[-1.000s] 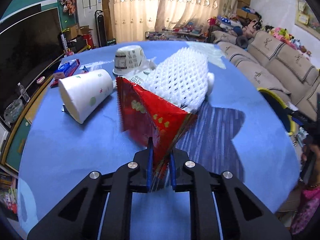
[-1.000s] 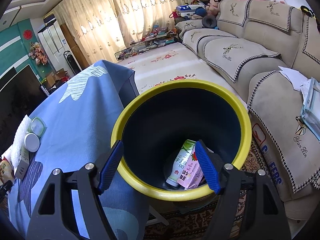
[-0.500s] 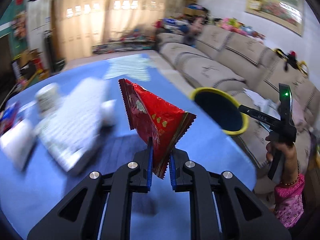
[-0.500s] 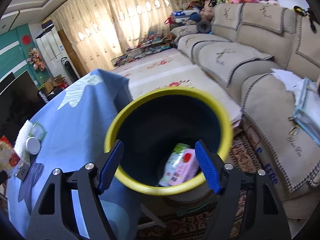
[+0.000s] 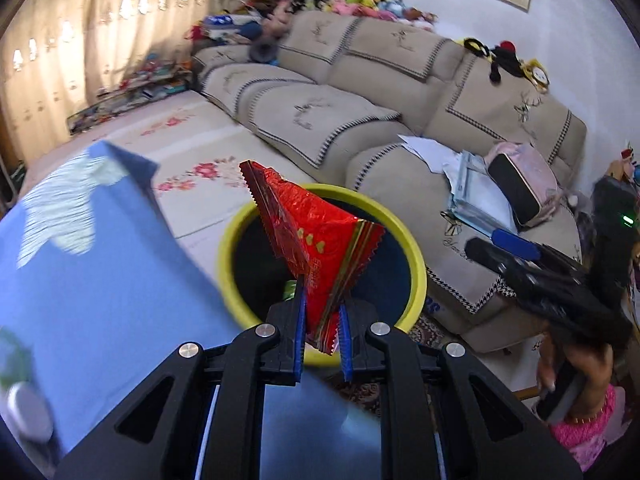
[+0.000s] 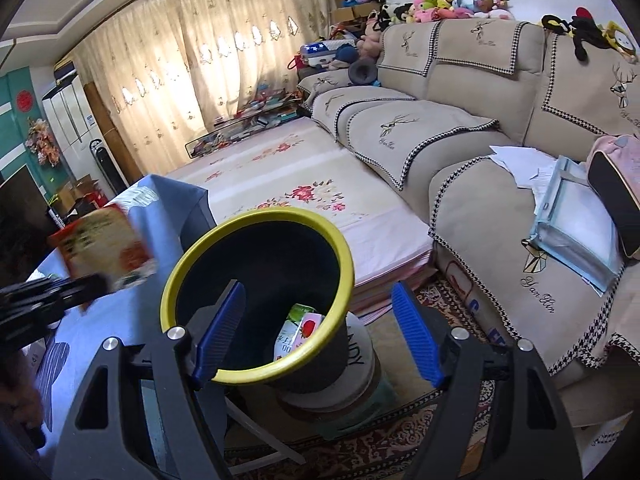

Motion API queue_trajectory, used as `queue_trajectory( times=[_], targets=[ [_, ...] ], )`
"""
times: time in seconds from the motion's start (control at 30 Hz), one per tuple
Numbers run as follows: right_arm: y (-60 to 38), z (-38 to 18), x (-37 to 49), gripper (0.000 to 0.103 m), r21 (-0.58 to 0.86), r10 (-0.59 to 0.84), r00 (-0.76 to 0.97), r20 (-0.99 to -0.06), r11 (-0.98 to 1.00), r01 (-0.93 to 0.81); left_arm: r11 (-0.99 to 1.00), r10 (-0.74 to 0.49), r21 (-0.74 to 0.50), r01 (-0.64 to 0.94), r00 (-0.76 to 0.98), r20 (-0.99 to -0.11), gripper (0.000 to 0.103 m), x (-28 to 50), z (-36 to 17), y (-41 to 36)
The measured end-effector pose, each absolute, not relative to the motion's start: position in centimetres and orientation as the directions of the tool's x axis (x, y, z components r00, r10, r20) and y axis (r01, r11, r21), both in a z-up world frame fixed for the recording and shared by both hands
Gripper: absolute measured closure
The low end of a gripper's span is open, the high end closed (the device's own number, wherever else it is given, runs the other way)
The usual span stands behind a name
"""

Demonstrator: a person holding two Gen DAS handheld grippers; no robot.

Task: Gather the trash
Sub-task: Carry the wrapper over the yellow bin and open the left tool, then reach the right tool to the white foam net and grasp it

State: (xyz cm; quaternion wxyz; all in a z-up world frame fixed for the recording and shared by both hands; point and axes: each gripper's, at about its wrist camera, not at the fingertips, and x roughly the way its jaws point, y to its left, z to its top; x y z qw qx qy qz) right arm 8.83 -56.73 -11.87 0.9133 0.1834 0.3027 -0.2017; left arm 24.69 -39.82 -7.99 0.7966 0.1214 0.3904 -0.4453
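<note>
The left gripper (image 5: pixel 322 316) pinches a red snack wrapper (image 5: pixel 316 240) by its bottom corner, with the jaws nearly shut on it. The wrapper stands up from the gripper, with its long side pointing up and away. It is shiny and crinkly, with zigzag edges and a gold stripe down one side. It looks empty and light.

The yellow-rimmed trash bin (image 5: pixel 416 264) lies right ahead of this gripper and a bit lower, just past the edge of the blue tabletop (image 5: pixel 100 280). From this view the wrapper lines up with the bin's dark mouth. So the left hand is the one to drop it in.

The right gripper (image 6: pixel 320 330) is wide and holds nothing. It hangs near the bin too. A pink and green carton (image 6: pixel 298 330) sits at the bottom of the bin.
</note>
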Motion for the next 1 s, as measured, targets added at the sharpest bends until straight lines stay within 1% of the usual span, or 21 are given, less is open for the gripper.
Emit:
queue_trajectory(
  times=[0.13,0.2,0.27,0.33,0.4,0.43,0.5,0.57,0.6,0.7,0.73,0.77,0.8,0.87,1.0],
  targets=[
    [-56.9,-11.8,8.7,0.03,0.204,-0.264,0.73,-0.63,0.851,0.483,0.565,-0.596,-0.148,0.812,0.279,-0.753,0.086,26.6,-9.7,-43.8],
    [-57.1,-11.6,8.5,0.029,0.197,-0.272,0.726,-0.631,0.849,0.49,0.569,-0.591,-0.162,0.806,0.264,-0.763,0.081,27.5,-10.7,-45.2],
    [-57.3,-11.5,8.3,0.028,0.193,-0.282,0.723,-0.63,0.845,0.498,0.579,-0.579,-0.164,0.799,0.261,-0.772,0.07,28.0,-11.6,-45.7],
    [-57.5,-11.4,8.1,0.027,0.191,-0.29,0.72,-0.631,0.841,0.506,0.592,-0.572,-0.167,0.789,0.265,-0.776,0.067,28.4,-12.1,-45.8],
    [-57.4,-11.3,8.0,0.027,0.19,-0.293,0.718,-0.631,0.839,0.509,0.598,-0.579,-0.181,0.781,0.264,-0.771,0.067,28.4,-12.0,-44.9],
    [-57.4,-11.3,8.1,0.027,0.188,-0.293,0.717,-0.632,0.84,0.509,0.599,-0.586,-0.187,0.779,0.267,-0.765,0.063,28.4,-11.8,-44.6],
    [-57.2,-11.4,8.3,0.027,0.184,-0.288,0.715,-0.637,0.844,0.504,0.606,-0.606,-0.19,0.773,0.293,-0.739,0.057,27.9,-10.5,-42.7],
    [-56.8,-11.6,8.7,0.027,0.184,-0.278,0.715,-0.641,0.849,0.495,0.612,-0.627,-0.191,0.767,0.324,-0.709,0.046,27.0,-8.9,-40.4],
    [-56.5,-11.8,8.9,0.026,0.185,-0.271,0.715,-0.645,0.852,0.489,0.613,-0.635,-0.191,0.766,0.335,-0.697,0.044,26.5,-8.1,-39.2],
    [-55.9,-12.2,9.5,0.026,0.185,-0.253,0.711,-0.656,0.86,0.476,0.626,-0.652,-0.169,0.761,0.392,-0.649,0.032,24.7,-5.7,-35.4],
    [-55.6,-12.4,9.9,0.026,0.185,-0.244,0.709,-0.661,0.864,0.469,0.632,-0.656,-0.163,0.758,0.411,-0.633,0.025,24.3,-5.0,-34.1],
    [-55.2,-12.6,10.2,0.026,0.184,-0.236,0.708,-0.666,0.868,0.462,0.643,-0.662,-0.161,0.749,0.438,-0.609,0.021,23.8,-4.1,-32.2],
    [-54.9,-12.7,10.5,0.026,0.182,-0.231,0.707,-0.668,0.871,0.457,0.658,-0.663,-0.159,0.736,0.466,-0.586,0.019,23.4,-3.5,-30.5],
    [-54.0,-12.7,11.1,0.026,0.175,-0.218,0.706,-0.674,0.881,0.439,0.688,-0.655,-0.155,0.709,0.515,-0.552,0.012,22.9,-2.5,-27.0],
    [-51.5,-12.2,12.3,0.026,0.154,-0.199,0.709,-0.677,0.903,0.4,0.768,-0.601,-0.149,0.623,0.621,-0.503,0.009,22.3,-1.5,-20.0]
  ],
)
